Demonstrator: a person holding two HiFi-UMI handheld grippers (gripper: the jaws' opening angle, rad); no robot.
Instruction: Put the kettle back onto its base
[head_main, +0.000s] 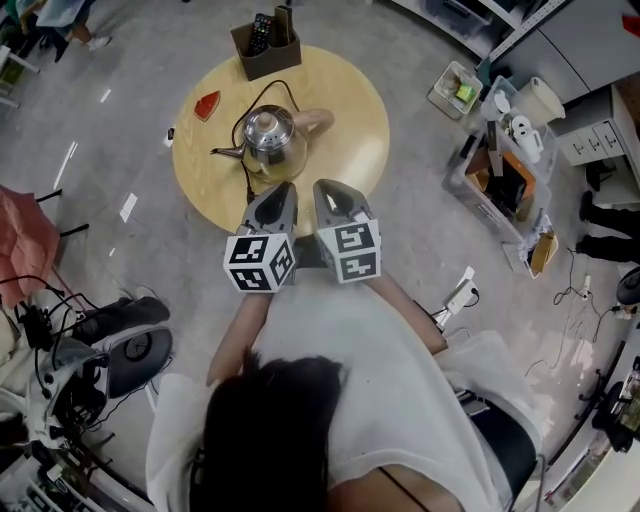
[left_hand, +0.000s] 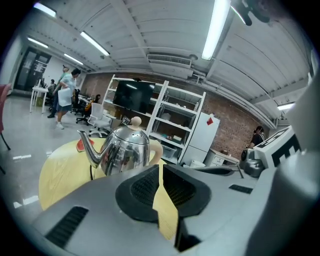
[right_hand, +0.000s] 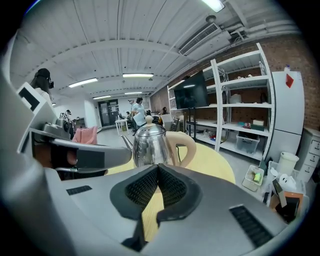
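A shiny steel kettle (head_main: 268, 133) with a cream handle and a knob on its lid stands on the round wooden table (head_main: 345, 100), spout pointing left. A black cord (head_main: 262, 95) loops round it; I cannot make out the base under it. My left gripper (head_main: 284, 188) and right gripper (head_main: 322, 186) hover side by side at the table's near edge, just short of the kettle. Both are shut with nothing between the pads. The left gripper view has the kettle (left_hand: 125, 150) beyond the left gripper (left_hand: 160, 167). The right gripper view shows the kettle (right_hand: 150, 145) straight ahead of the right gripper (right_hand: 157, 167).
A brown box (head_main: 265, 45) with remote controls sits at the table's far edge, a small red object (head_main: 207, 104) at its left. Plastic bins (head_main: 495, 175) and a power strip (head_main: 455, 297) lie on the floor to the right. A black-wheeled machine (head_main: 125, 345) stands at the left.
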